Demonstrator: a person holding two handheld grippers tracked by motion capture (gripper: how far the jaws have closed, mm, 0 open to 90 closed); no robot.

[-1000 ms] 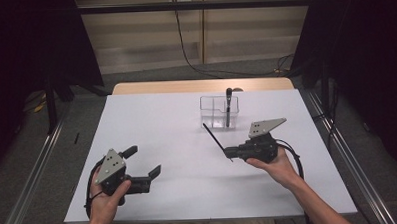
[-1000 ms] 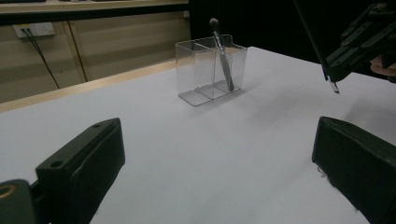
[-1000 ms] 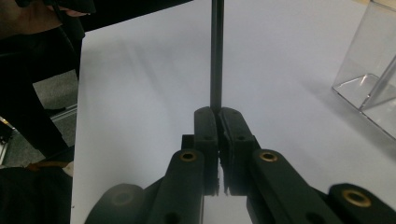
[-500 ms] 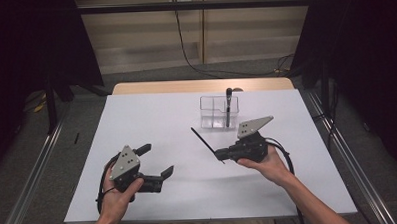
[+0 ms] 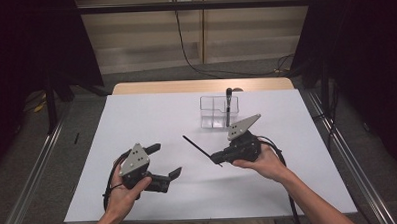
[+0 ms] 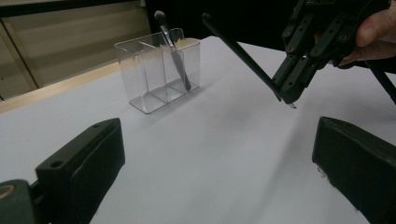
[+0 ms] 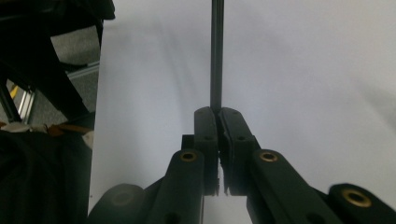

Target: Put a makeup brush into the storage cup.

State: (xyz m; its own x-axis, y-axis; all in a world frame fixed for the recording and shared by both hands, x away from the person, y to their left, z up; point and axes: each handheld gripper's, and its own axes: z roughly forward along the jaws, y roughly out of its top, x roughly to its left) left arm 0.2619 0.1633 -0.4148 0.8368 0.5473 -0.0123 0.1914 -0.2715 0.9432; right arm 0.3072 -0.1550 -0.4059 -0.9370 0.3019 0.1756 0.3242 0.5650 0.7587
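My right gripper (image 5: 217, 159) hovers over the middle of the white table, shut on the end of a thin black stick (image 5: 197, 147) that points away to the far left. The same stick (image 7: 216, 56) runs straight out from the closed jaws in the right gripper view. My left gripper (image 5: 165, 159) is at the near left, open and holding nothing. In the left gripper view its jaws stand wide apart, and the right gripper (image 6: 292, 88) with the stick (image 6: 238, 52) hangs just ahead. A clear divided box (image 5: 212, 112) stands farther back with a dark-tipped tool (image 5: 228, 106) leaning in it.
The white table top (image 5: 136, 114) ends at a wooden strip (image 5: 200, 86) on the far side. Metal rails (image 5: 33, 168) run along the floor on both sides. A black cable (image 5: 184, 42) hangs down the back wall.
My right gripper has carried the stick left and nearer to the person. The left gripper has moved right, toward the middle, and the two are now closer together.
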